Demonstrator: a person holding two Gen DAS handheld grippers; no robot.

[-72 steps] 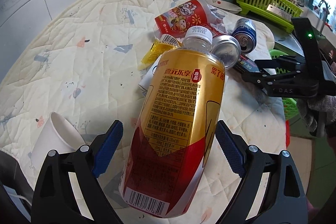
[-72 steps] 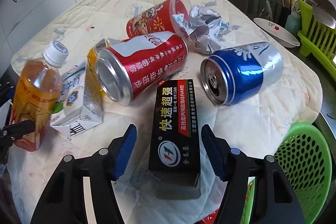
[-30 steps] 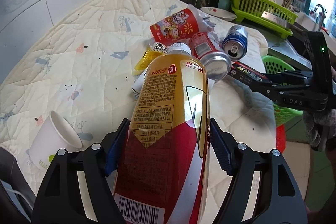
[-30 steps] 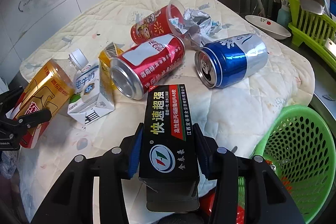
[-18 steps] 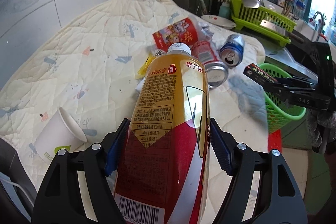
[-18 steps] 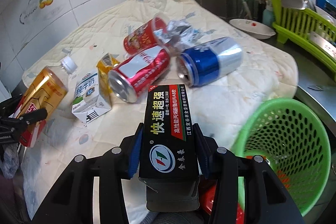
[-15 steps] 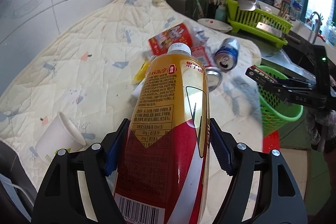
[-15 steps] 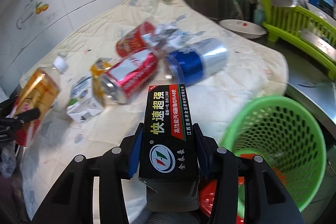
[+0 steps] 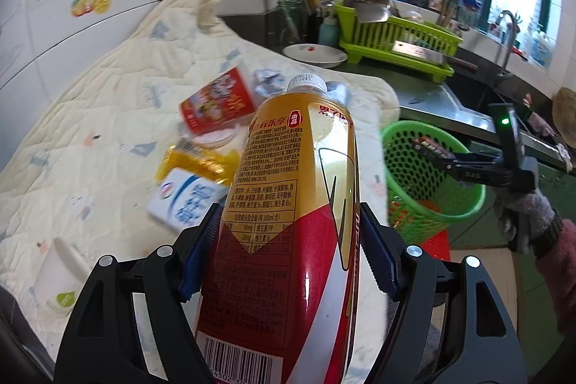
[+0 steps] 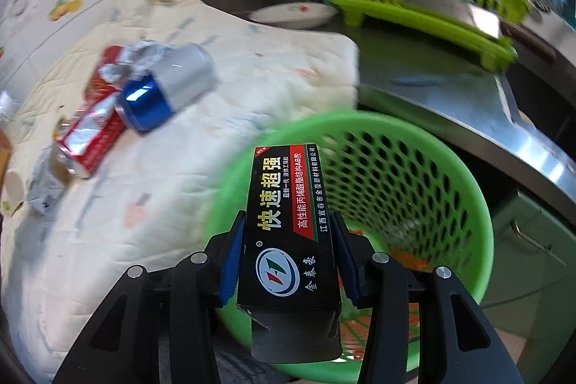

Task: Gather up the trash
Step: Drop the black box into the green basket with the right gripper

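Two hand-held grippers each carry a piece of trash above a quilt-covered kitchen counter. Nearest the lens, the left gripper (image 9: pixel 288 251) has its blue pads pinching a gold-and-red drink bottle (image 9: pixel 288 222), white cap pointing away, held clear of the quilted cloth (image 9: pixel 90 117). Nearest the right wrist camera, the right gripper (image 10: pixel 288 258) has its jaws clamped on the sides of a black glue box (image 10: pixel 288 225), which hangs over the near rim of the green basket (image 10: pixel 468 204) beside the counter's edge. Just beyond the bottle, a milk carton (image 9: pixel 187 200) and a yellow wrapper (image 9: pixel 194 162) lie on the cloth, with a white paper cup (image 9: pixel 61 279) at its near left corner. Farther off lie a red can (image 10: pixel 90 139), a blue can (image 10: pixel 162 89) and crumpled foil (image 10: pixel 144 54). At the back stand a white dish (image 9: pixel 315 54) and a green dish rack (image 9: pixel 396 42).
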